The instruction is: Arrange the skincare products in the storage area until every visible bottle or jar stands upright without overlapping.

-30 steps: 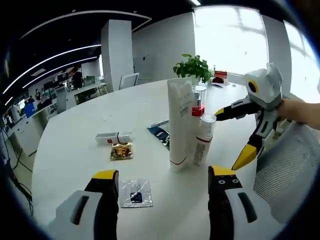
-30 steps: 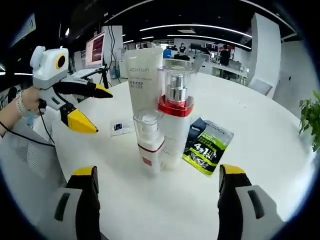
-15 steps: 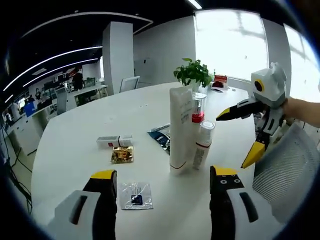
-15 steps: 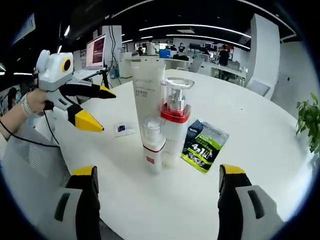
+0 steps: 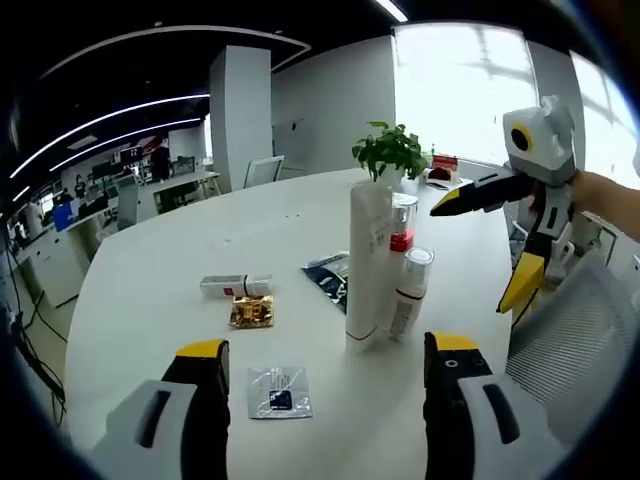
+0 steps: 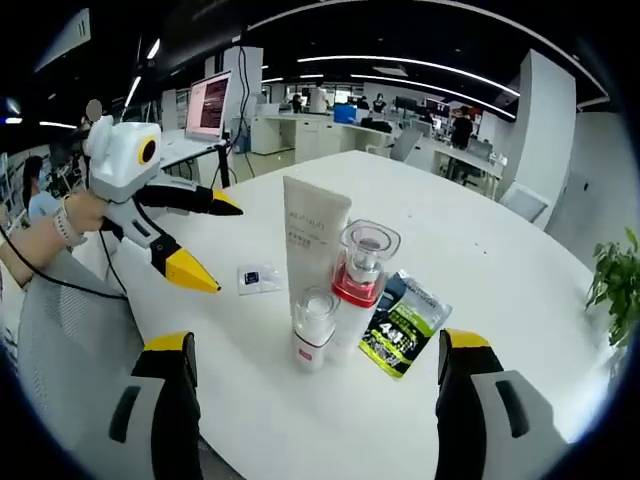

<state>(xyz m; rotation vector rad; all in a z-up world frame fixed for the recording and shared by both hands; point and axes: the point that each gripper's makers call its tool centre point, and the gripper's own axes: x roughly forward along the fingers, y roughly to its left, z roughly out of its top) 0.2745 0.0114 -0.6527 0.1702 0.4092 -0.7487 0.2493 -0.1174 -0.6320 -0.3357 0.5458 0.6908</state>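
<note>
The large round white desk (image 5: 150,300) carries every item. At its edge, close to the right tongs, sits the grey mesh back of a chair (image 5: 570,345).

Three skincare containers stand upright in a tight cluster near the desk centre. The tall white squeeze tube (image 6: 312,250) stands on its cap and is the tallest of the three. Just beside it stands the white pump bottle with a red collar and clear cap (image 6: 358,285). The small white bottle with a red label and clear cap (image 6: 315,330) stands in front of both in the right gripper view; whether the three touch cannot be told.

Flat on the desk just beside the cluster lies a dark sachet with green print (image 6: 403,328). A small white box with a red mark (image 5: 233,286) lies on its side farther off, with a gold foil packet (image 5: 251,313) next to it. A small clear sachet with a dark square (image 5: 279,391) lies nearest the left tongs.

The left tongs (image 5: 325,365) are released, with the jaws wide apart and nothing between them. The right tongs (image 6: 315,355) are likewise spread wide and hold nothing. Both hover clear of the containers.
</note>
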